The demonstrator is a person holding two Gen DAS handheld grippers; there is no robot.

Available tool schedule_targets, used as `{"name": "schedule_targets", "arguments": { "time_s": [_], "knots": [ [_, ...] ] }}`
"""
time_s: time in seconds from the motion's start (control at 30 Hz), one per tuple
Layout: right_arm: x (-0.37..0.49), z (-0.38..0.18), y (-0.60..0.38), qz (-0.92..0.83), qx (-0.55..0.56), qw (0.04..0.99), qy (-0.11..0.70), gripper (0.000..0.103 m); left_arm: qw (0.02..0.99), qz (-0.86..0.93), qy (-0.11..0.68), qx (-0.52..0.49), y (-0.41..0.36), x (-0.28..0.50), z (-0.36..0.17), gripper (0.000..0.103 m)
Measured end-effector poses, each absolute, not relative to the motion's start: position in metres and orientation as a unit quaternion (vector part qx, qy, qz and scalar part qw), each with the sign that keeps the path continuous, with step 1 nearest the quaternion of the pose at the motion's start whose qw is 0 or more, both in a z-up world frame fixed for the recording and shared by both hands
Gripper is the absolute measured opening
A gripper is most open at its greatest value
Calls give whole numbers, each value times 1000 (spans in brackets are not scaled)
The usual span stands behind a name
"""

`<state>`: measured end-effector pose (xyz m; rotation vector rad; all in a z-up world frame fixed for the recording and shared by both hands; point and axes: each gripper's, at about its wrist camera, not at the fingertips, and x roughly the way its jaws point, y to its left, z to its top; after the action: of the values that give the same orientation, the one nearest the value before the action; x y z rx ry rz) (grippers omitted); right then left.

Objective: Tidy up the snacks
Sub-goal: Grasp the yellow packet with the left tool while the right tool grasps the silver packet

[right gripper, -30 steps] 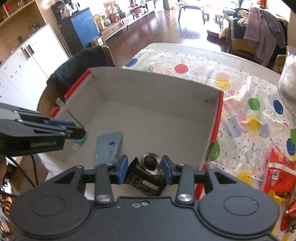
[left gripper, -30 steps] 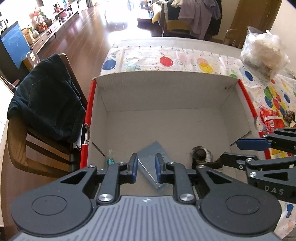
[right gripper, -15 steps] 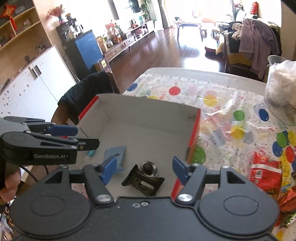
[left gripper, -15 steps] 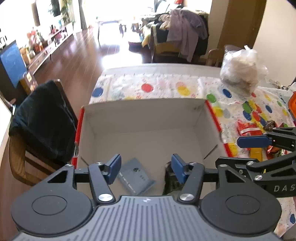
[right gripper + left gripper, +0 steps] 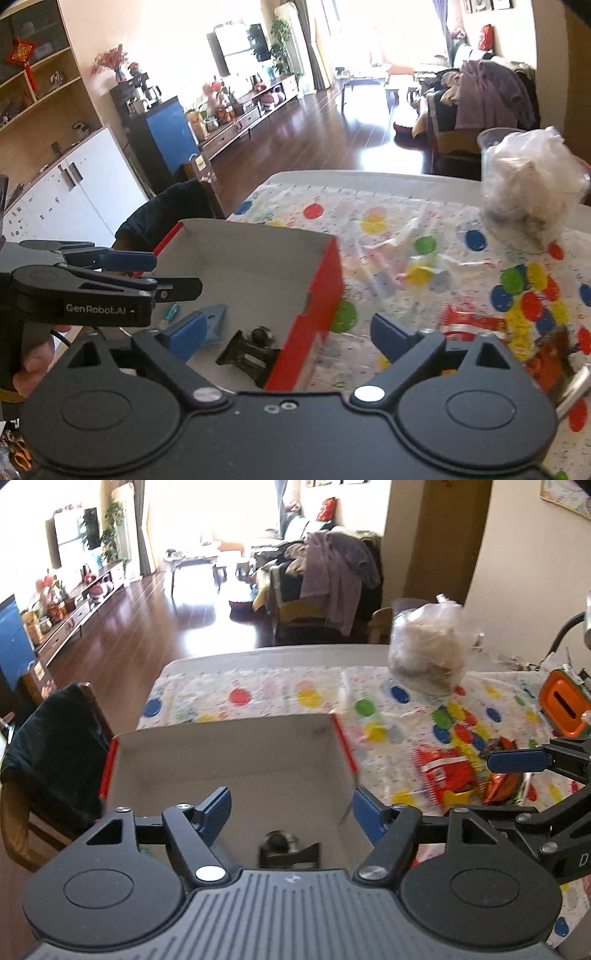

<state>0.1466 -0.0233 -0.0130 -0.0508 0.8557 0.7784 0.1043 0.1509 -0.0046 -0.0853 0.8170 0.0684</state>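
A red-edged cardboard box (image 5: pixel 229 760) (image 5: pixel 258 258) stands on the table. Inside lie a dark snack packet (image 5: pixel 245 356) (image 5: pixel 291 853), a round foil sweet (image 5: pixel 261 334), a blue-grey packet (image 5: pixel 216 319) and a small green sweet (image 5: pixel 170 313). My left gripper (image 5: pixel 291 812) is open and empty above the box's near side. My right gripper (image 5: pixel 288 332) is open and empty over the box's right wall. Red and orange snack packets (image 5: pixel 461 775) (image 5: pixel 476 325) lie on the spotted cloth to the right of the box.
A clear bag of pale lumps (image 5: pixel 428 653) (image 5: pixel 532 184) stands at the table's far right. An orange device (image 5: pixel 563 705) sits at the right edge. A chair with a dark jacket (image 5: pixel 48 746) stands left of the table.
Both grippers have opened wider, risen and pulled back from the box floor. The right gripper has shifted right, over the box's right wall. The dropped packets stay in the box.
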Motion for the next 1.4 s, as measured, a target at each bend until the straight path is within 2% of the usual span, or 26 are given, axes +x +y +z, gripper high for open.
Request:
{"name": "schedule_targets", "arguments": {
  "time_s": [0.13,0.4,0.93,1.4],
  "knots": [
    [146,-11,-51,355,-16,846,397,102,925,20,377,-36,125,105,0,80],
    [150,-20,-108,316,-20,858,404,103,930,-18,364,-39,76,118,-3,86],
    [183,-71,-238,218,-21,862,457,103,906,-89,413,6,-28,157,-54,86],
    [243,-138,-287,163,82,839,513,100,867,-71,492,-13,-66,208,-119,86]
  ]
}}
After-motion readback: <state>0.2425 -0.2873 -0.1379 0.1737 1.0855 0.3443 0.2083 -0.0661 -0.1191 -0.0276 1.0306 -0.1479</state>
